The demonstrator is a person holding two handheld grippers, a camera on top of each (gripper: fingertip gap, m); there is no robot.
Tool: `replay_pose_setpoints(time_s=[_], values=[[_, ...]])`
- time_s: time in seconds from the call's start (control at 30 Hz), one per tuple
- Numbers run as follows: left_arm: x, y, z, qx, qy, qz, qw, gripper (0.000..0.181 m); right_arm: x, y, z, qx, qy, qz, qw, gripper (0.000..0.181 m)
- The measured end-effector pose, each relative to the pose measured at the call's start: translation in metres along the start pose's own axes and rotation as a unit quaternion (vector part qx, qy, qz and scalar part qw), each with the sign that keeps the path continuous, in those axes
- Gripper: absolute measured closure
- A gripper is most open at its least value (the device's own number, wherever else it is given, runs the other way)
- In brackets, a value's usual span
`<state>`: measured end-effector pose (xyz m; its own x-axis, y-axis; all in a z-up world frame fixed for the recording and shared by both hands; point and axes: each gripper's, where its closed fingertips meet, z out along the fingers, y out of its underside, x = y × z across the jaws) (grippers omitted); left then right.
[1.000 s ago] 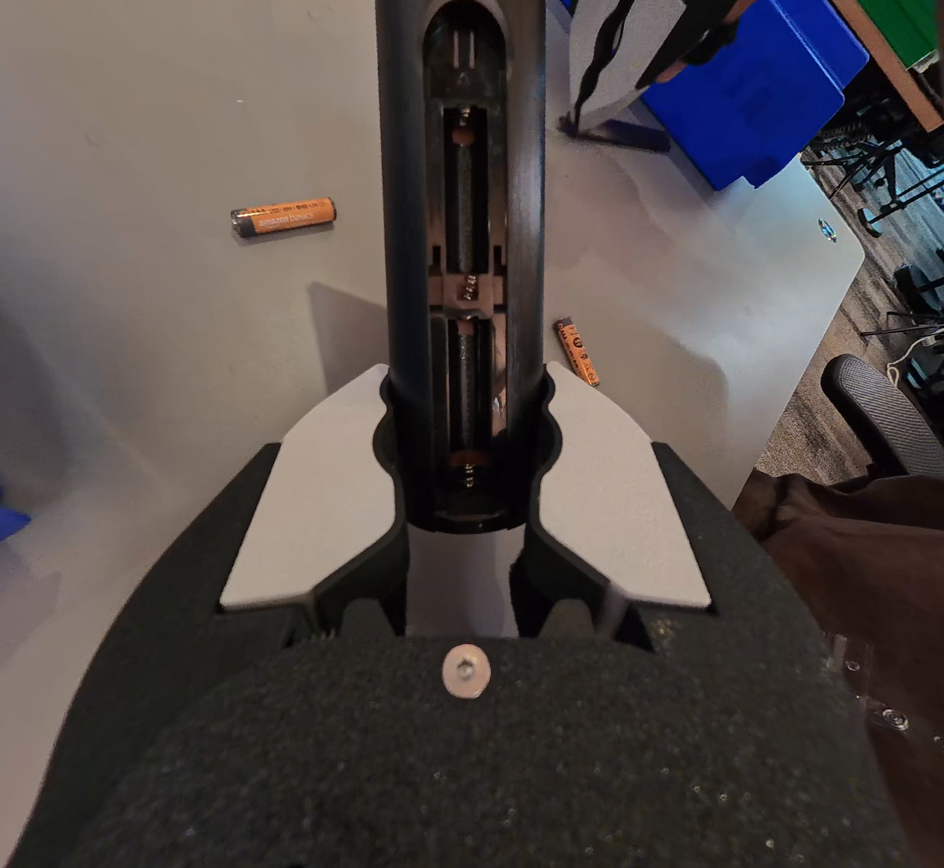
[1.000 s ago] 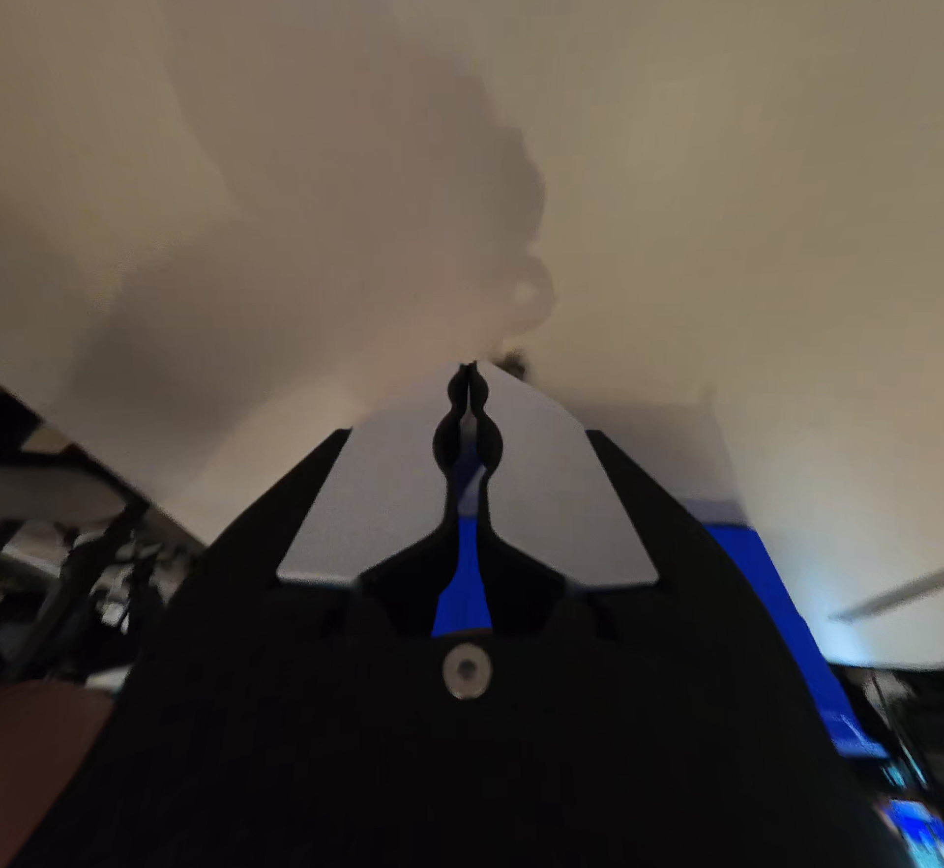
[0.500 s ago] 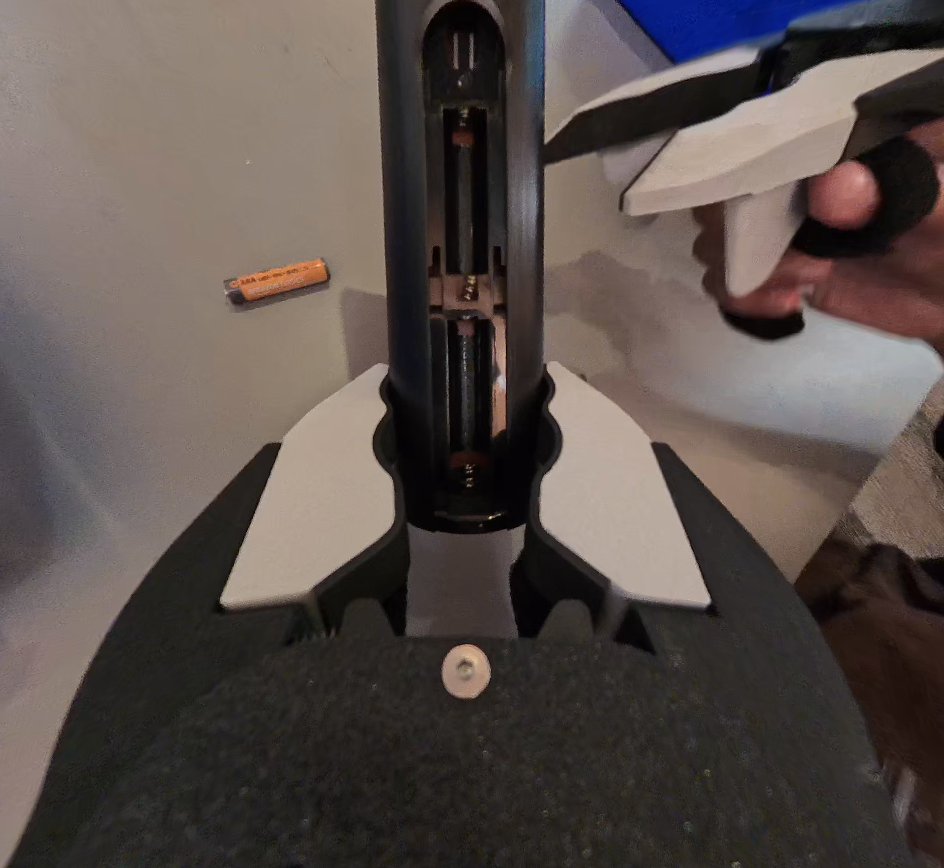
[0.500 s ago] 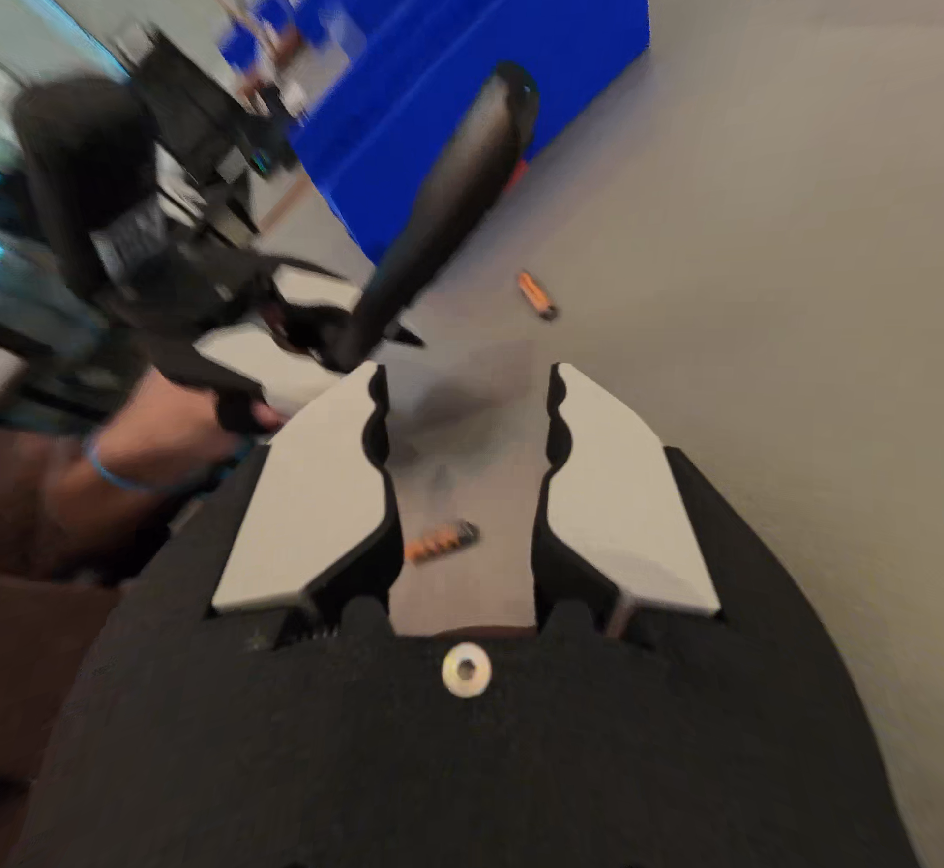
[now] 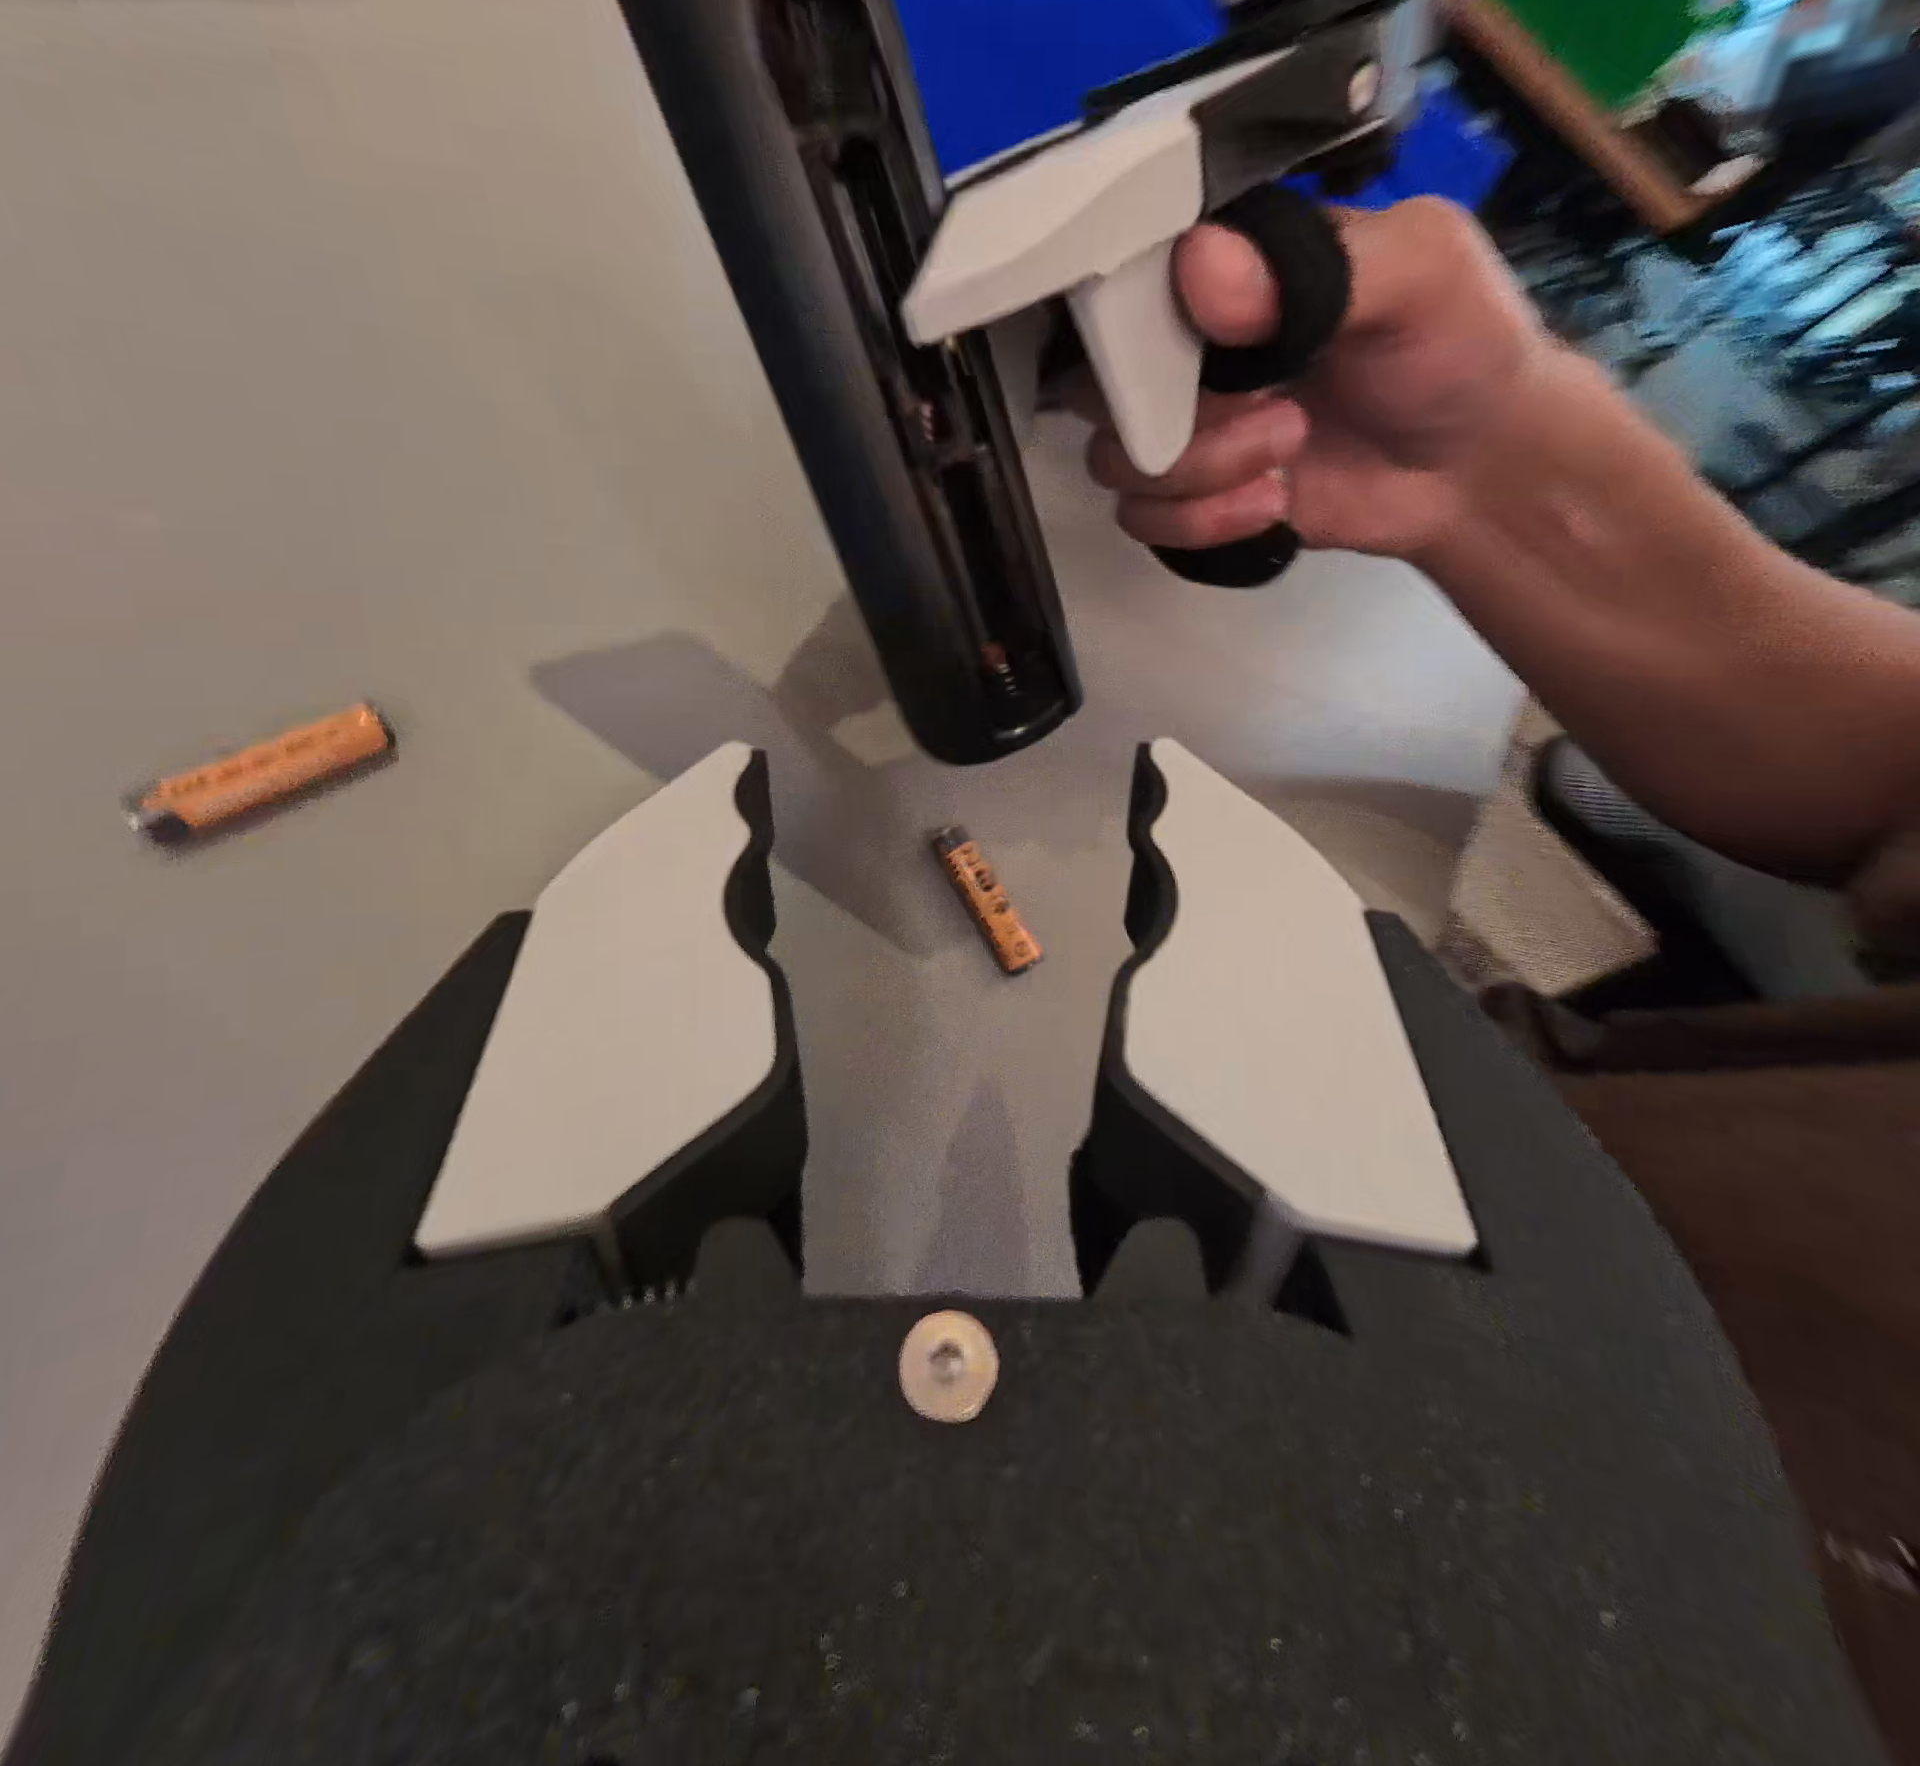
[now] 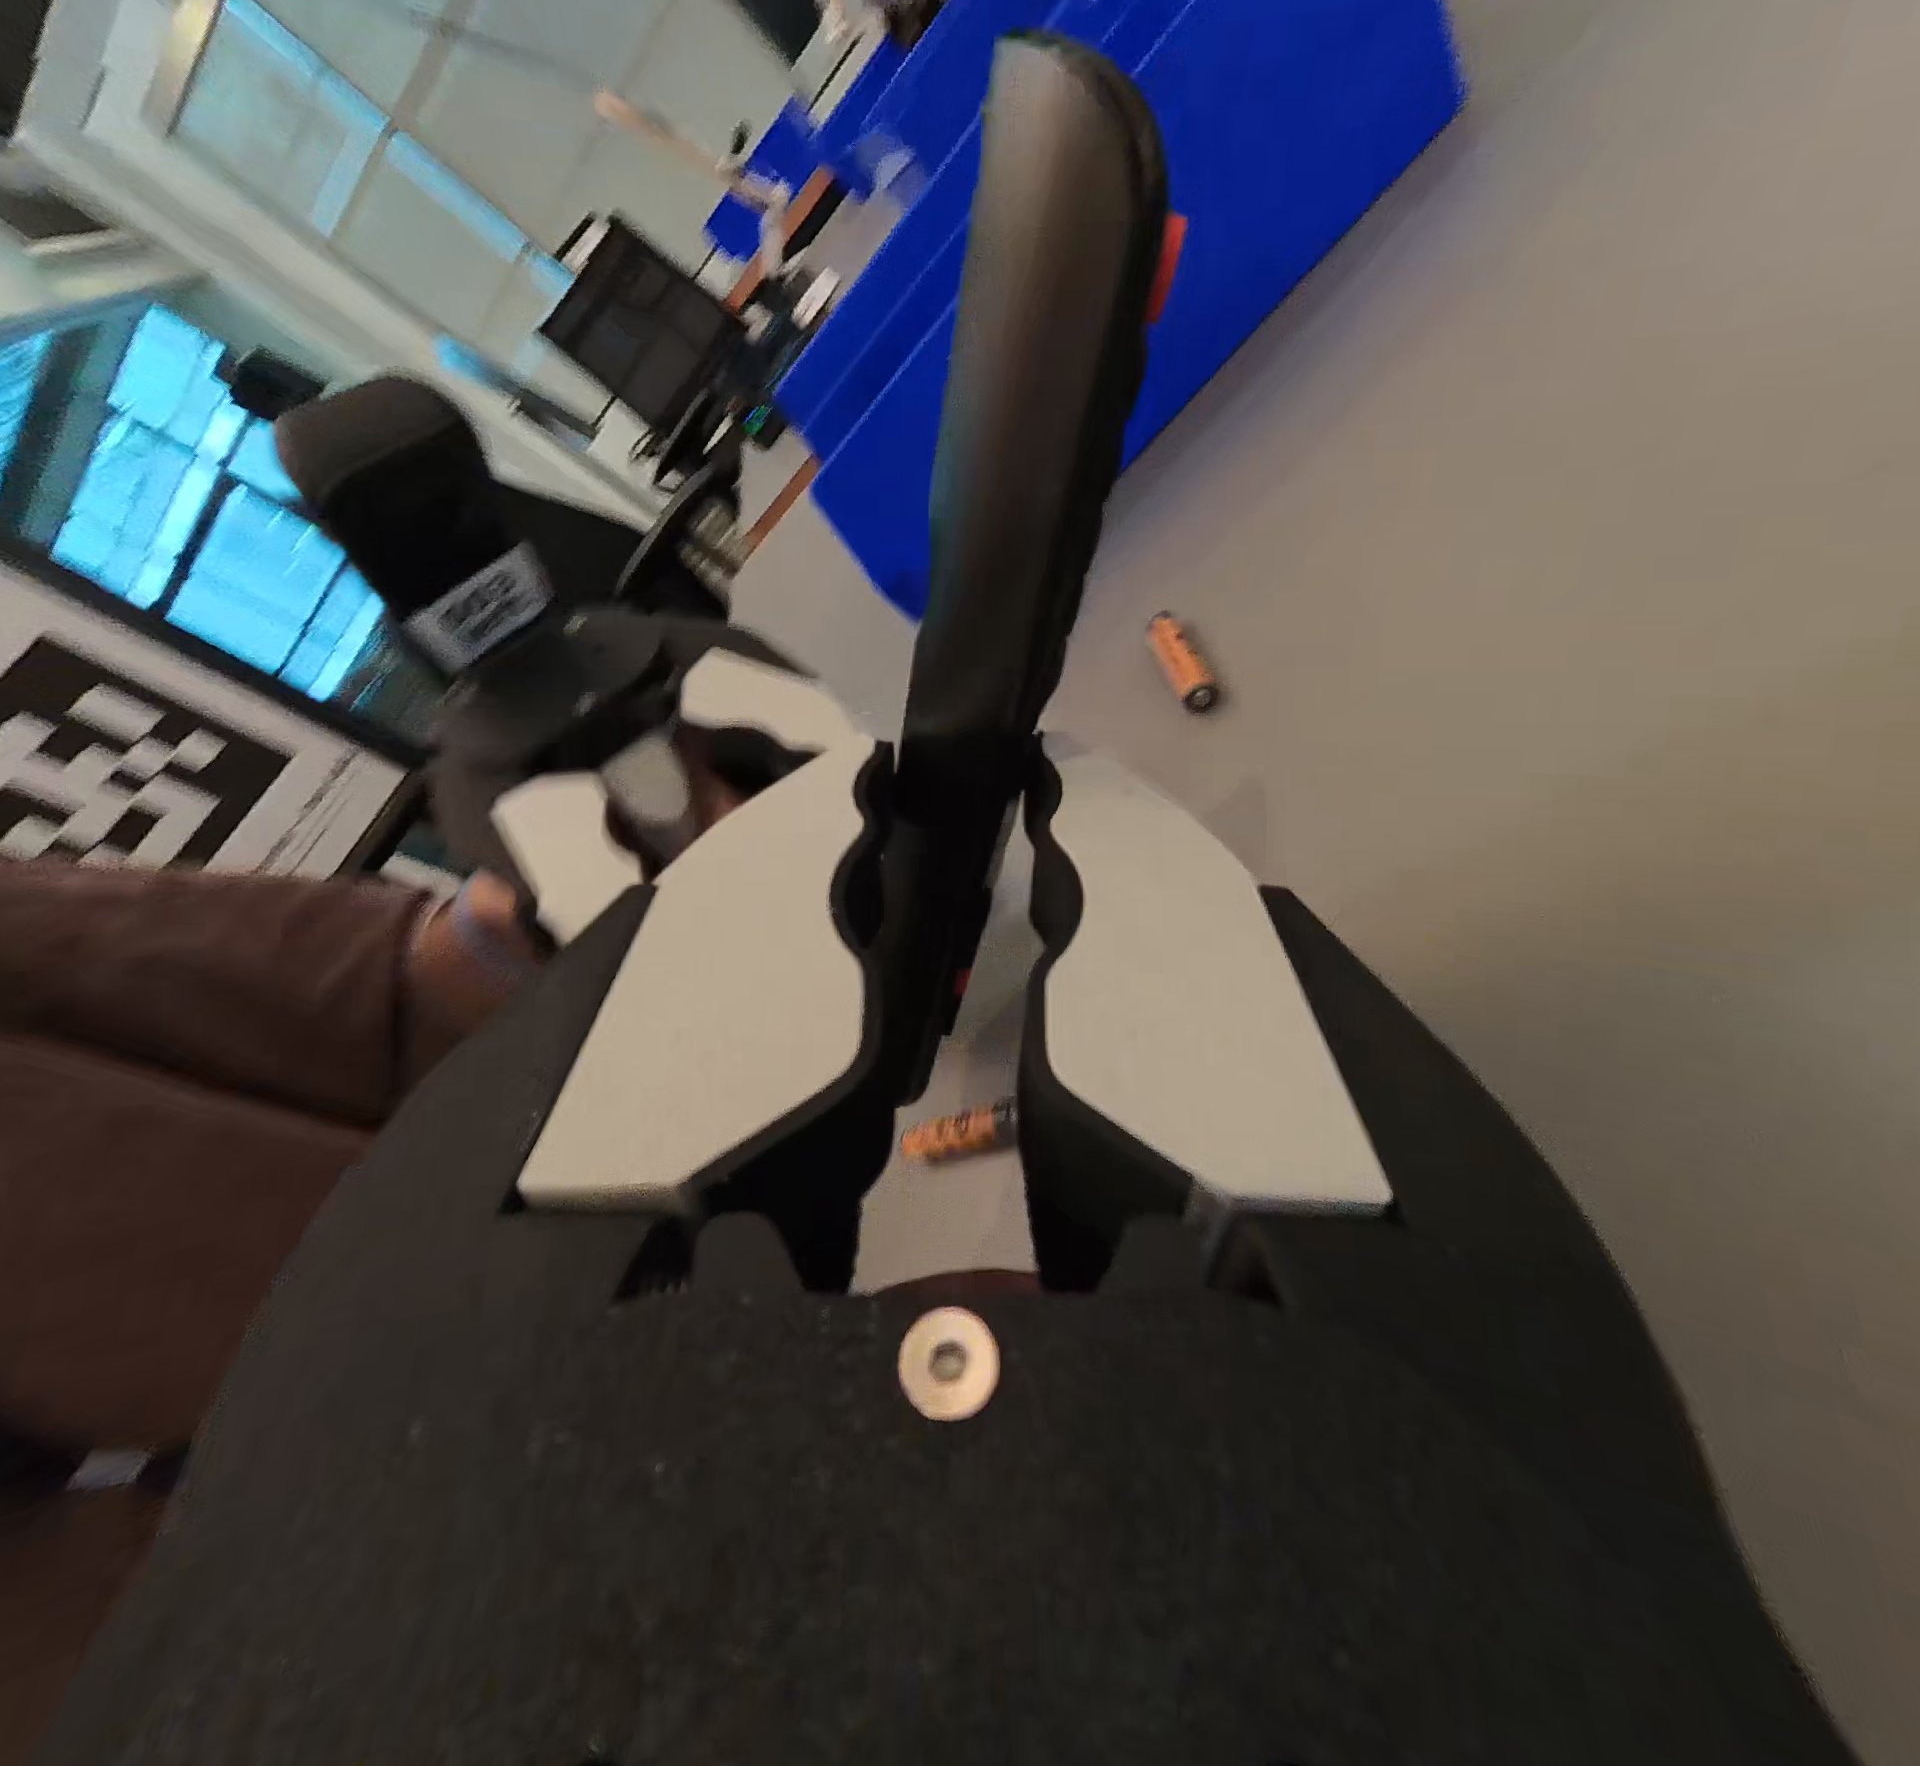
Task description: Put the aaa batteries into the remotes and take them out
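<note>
right gripper (image 6: 951,786) clamps the stiff, slick black remote (image 6: 1039,386) mid-body; left gripper (image 5: 948,766) gapes empty over a light, roll-prone battery (image 5: 985,898).

The left wrist view is taken from behind the left gripper (image 5: 948,760), aimed forward and down at the grey bench (image 5: 312,366) from close range. The right wrist view is set behind the right gripper (image 6: 956,771), tilted sideways (the room appears slanted) and held very near the black remote (image 6: 1029,428). Both views share the remote (image 5: 831,314), the bench, two orange batteries (image 5: 985,897) (image 5: 265,774) and the blue bin (image 6: 1195,158).
</note>
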<state>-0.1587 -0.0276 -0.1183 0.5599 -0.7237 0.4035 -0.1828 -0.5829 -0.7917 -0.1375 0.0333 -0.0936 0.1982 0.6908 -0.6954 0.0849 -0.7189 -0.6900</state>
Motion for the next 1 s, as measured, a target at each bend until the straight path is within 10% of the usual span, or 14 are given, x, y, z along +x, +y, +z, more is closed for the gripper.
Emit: replay_pose_setpoints(time_s=[0.37,0.57,0.73,0.83,1.0], values=[[0.011,-0.089,0.005,0.036,0.251,0.014,0.967,0.108,-0.050,0.028,-0.020,-0.199,-0.211,-0.058,0.955,0.158],[0.021,-0.090,0.014,0.040,0.288,0.002,0.957,0.154,-0.045,0.042,-0.015,-0.238,-0.213,-0.069,0.945,0.158],[-0.002,-0.094,0.021,0.068,0.220,-0.062,0.971,0.158,-0.018,0.032,-0.012,-0.204,-0.130,-0.086,0.967,0.156],[-0.023,-0.102,0.020,0.103,0.184,-0.135,0.968,0.158,0.009,0.027,-0.014,-0.176,-0.001,-0.145,0.974,0.124],[-0.047,-0.110,0.019,0.133,0.124,-0.198,0.963,0.158,0.030,0.022,-0.017,-0.111,0.205,-0.306,0.923,0.106]])
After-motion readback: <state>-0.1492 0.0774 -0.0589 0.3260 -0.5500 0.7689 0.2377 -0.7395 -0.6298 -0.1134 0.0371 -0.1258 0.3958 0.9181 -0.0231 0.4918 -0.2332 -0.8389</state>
